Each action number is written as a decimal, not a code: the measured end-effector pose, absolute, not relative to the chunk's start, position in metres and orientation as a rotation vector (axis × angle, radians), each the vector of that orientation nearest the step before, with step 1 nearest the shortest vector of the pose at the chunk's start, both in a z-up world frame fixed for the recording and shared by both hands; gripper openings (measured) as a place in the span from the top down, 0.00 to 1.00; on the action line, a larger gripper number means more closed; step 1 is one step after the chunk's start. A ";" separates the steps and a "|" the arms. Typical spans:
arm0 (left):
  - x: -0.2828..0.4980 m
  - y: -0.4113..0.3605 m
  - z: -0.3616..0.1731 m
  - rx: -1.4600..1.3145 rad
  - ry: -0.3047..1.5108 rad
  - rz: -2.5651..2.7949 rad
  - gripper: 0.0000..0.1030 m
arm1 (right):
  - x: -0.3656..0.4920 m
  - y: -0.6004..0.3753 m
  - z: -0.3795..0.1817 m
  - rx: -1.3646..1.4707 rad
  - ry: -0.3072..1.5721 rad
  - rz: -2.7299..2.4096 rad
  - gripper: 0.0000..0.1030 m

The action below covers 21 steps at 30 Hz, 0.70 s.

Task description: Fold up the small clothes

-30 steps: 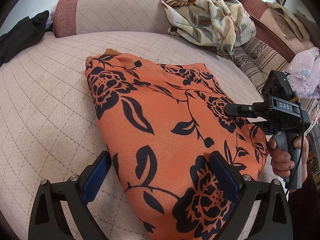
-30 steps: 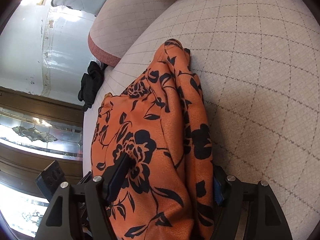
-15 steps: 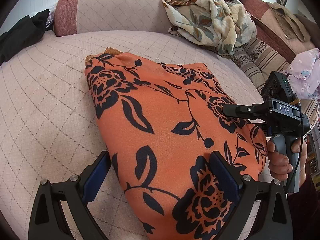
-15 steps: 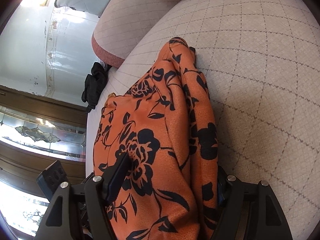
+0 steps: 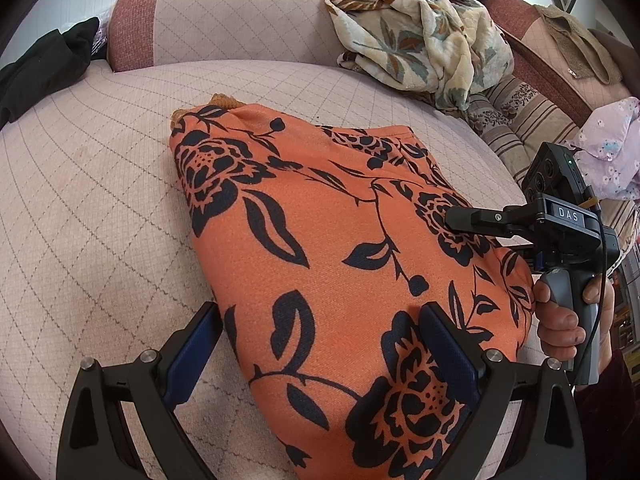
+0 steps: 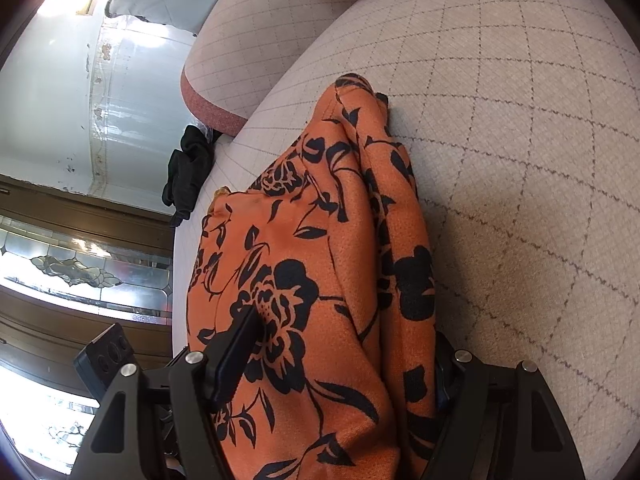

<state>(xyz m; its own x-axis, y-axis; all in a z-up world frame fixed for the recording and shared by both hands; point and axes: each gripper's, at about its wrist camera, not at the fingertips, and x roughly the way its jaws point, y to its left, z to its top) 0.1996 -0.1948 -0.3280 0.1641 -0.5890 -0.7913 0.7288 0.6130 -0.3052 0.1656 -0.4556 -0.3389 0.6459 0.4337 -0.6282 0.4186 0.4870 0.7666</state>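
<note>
An orange garment with a black flower print (image 5: 320,248) lies folded on a pale quilted sofa seat (image 5: 88,208). My left gripper (image 5: 316,344) is open, its fingers spread to either side of the garment's near edge, the right finger (image 5: 444,340) resting on the cloth. My right gripper (image 6: 344,344) stands wide with the garment's thick edge (image 6: 320,280) between its fingers, one finger on top of the cloth and one under it; it also shows in the left wrist view (image 5: 472,220) at the garment's right edge, held by a hand.
A crumpled cream leaf-print cloth (image 5: 416,28) lies on the sofa back at the far right. A black garment (image 5: 44,64) lies at the far left. A striped cushion (image 5: 520,116) and a lilac cloth (image 5: 612,148) sit at the right. A pink backrest (image 5: 224,16) runs behind.
The garment has shifted slightly under the right gripper, which has crept a little forward and down along its edge. The left gripper has not moved.
</note>
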 end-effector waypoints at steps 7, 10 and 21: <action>0.200 -0.195 -0.328 0.159 1.044 -0.945 0.05 | 0.166 -0.457 -0.339 1.107 0.919 0.011 0.28; 0.200 -0.195 -0.328 0.159 1.044 -0.945 0.05 | 0.166 -0.456 -0.339 1.107 0.918 0.011 0.28; 0.200 -0.195 -0.327 0.159 1.044 -0.946 0.05 | 0.165 -0.457 -0.340 1.110 0.917 0.010 0.28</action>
<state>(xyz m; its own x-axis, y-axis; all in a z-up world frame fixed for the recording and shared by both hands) 0.1997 -0.1951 -0.3269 0.1636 -0.5894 -0.7911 0.7293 0.6123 -0.3053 0.1653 -0.4569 -0.3397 0.6474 0.4335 -0.6269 0.4199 0.4835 0.7680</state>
